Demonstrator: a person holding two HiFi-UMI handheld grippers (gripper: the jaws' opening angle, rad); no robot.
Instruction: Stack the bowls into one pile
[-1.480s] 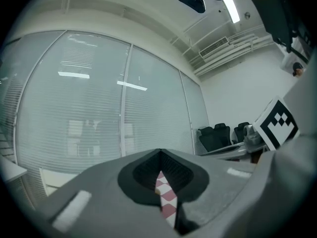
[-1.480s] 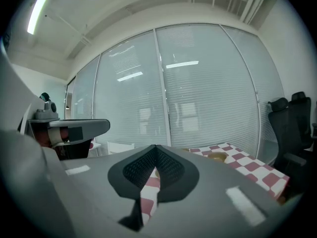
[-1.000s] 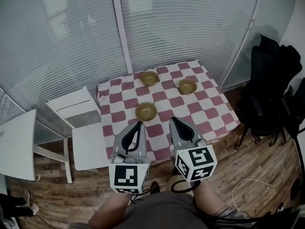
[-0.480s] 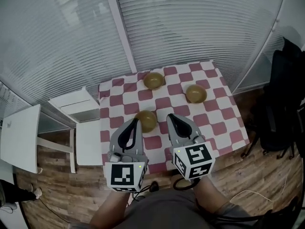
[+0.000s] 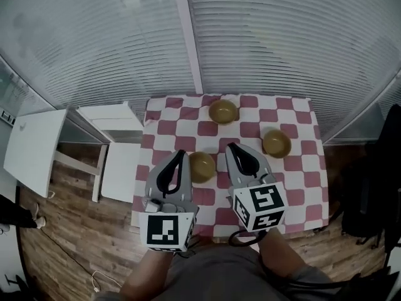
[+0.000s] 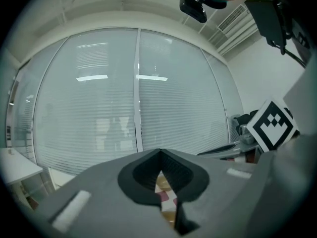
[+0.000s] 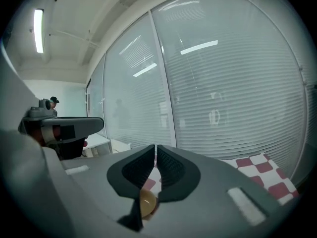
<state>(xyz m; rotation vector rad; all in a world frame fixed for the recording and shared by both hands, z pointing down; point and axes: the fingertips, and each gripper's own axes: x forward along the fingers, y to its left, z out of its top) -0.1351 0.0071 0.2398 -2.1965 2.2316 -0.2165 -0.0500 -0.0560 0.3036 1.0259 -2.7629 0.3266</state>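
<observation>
Moved in closer: my left gripper and right gripper, both clenched empty, flank the front bowl, its rim partly hidden. Far bowl by table's back edge, right bowl near right edge; all mouths up.

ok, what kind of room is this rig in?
Probably an office or meeting room: a tall glass wall with blinds, a wood floor, and a table covered by a checked tablecloth.

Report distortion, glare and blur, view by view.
Head view: fisheye bows the blinds into arcs, lighting flat. Left gripper view: black vignette corners, lamp reflections streak the glass. Right gripper view: same vignette and reflections; the bowl past the jaws is blurred.
</observation>
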